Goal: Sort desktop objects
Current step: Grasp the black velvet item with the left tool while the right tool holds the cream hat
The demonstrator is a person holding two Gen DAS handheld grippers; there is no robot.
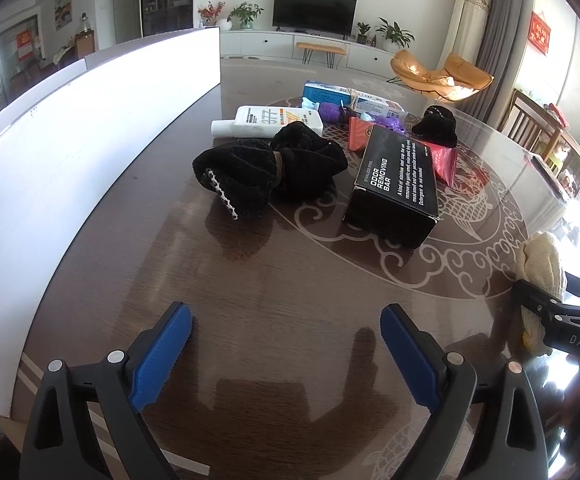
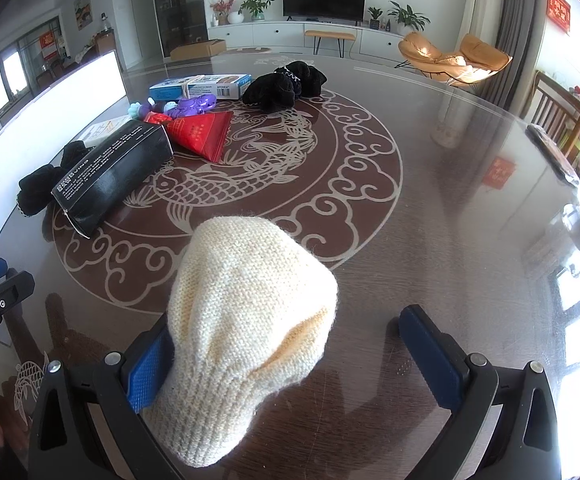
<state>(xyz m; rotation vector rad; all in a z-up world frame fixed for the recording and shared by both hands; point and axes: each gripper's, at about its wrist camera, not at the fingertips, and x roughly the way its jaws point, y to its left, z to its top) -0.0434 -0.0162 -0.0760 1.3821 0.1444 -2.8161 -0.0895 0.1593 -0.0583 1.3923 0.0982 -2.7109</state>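
Dark glossy wood, a round table (image 2: 429,208) inlaid with a pale fish-and-cloud pattern, spread under both tongs. White board (image 1: 90,152) standing on edge along the table's rim, out to the left of the left tongs. Black box (image 1: 395,184) lying ahead of the left tongs and a little to their right, printed with white lettering. Cream knitted sock (image 2: 246,320) lying on the table between the arms of the right tongs (image 2: 290,344), against the left blue pad, clear of the right pad; jaws wide, not gripping. Black velvet bow (image 1: 270,168) ahead of the left tongs, just left of the box. White tube (image 1: 266,120) beyond the bow, touching it. Red packet (image 2: 206,132) beyond the box, partly under it. Second black bow (image 2: 286,84) far ahead of the right tongs. Blue and white carton (image 2: 202,86) beside that bow, purple toy (image 2: 194,106) just in front. Left tongs (image 1: 286,340) wide open over bare table, nothing between the blue pads.
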